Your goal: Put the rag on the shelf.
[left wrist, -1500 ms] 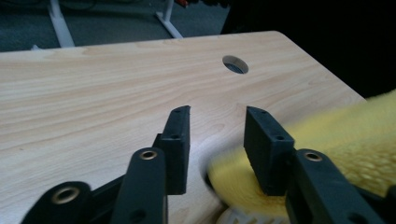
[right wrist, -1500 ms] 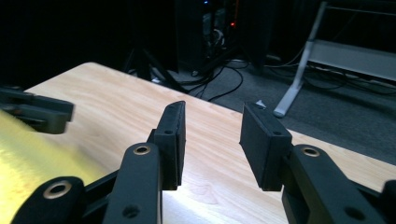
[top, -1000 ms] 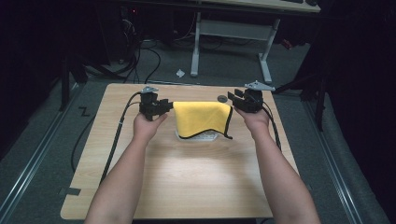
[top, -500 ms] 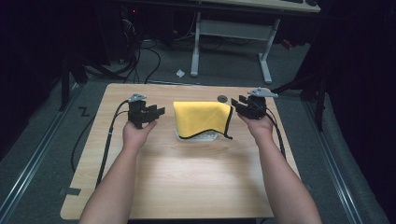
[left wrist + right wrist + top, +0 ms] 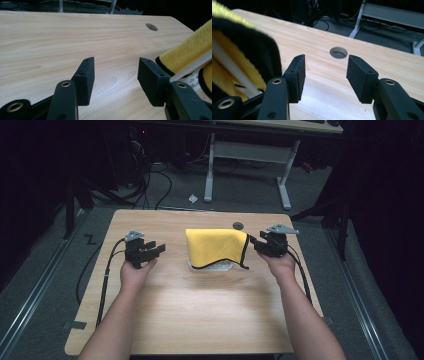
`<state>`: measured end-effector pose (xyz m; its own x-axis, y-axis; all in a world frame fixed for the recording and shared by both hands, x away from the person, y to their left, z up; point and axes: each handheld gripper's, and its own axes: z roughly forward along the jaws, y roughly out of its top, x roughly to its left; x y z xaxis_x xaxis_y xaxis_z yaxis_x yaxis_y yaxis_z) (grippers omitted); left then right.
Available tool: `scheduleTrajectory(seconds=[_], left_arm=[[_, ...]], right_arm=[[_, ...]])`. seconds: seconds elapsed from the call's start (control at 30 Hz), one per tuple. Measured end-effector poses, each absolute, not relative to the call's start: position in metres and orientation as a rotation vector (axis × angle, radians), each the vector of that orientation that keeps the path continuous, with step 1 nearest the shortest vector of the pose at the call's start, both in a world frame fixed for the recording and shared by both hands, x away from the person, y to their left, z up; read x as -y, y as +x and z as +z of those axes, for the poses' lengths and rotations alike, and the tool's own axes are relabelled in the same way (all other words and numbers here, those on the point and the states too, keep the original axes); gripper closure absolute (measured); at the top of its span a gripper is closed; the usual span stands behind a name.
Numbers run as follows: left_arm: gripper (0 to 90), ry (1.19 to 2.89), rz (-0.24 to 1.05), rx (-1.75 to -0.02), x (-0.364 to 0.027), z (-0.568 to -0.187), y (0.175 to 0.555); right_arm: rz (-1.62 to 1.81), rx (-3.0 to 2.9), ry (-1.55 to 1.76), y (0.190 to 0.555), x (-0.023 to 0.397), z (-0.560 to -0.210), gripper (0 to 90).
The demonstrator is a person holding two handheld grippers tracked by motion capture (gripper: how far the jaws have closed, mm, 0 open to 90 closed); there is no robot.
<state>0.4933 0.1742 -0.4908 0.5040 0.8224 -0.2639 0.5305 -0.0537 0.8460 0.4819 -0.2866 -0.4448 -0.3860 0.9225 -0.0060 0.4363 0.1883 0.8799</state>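
I found the yellow cloth (image 5: pixel 216 247) draped over a white container (image 5: pixel 212 266) mid-table (image 5: pixel 200 310), left gripper (image 5: pixel 156 248) and right gripper (image 5: pixel 252 241) flanking it, jaws apart, empty.

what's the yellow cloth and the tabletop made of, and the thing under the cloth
Yellow cloth: looks like plush microfibre, going by its fuzzy nap and stitched black edging. Tabletop: pale wood-grain surface, smooth and matte, likely laminate rather than solid wood. White object under the cloth: looks like hard plastic, but mostly covered, so uncertain.
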Motion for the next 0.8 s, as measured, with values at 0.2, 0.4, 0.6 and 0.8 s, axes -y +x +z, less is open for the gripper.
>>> scheduleTrajectory(seconds=[0.2,0.4,0.6,0.8], left_arm=[[46.2,1.706,0.35,-1.149,-0.182,-0.498,0.468],[44.7,1.728,0.372,-1.094,-0.182,-0.5,0.426],[44.6,1.75,0.36,-1.088,-0.184,-0.503,0.394],[43.5,1.835,0.349,-1.083,-0.182,-0.513,0.361]], right_arm=[[1.136,-1.898,1.239,0.46,0.287,-0.449,47.6],[1.077,-1.91,1.202,0.424,0.287,-0.454,42.8],[1.036,-1.974,1.159,0.387,0.278,-0.462,39.4],[1.038,-2.001,1.103,0.355,0.266,-0.475,39.5]])
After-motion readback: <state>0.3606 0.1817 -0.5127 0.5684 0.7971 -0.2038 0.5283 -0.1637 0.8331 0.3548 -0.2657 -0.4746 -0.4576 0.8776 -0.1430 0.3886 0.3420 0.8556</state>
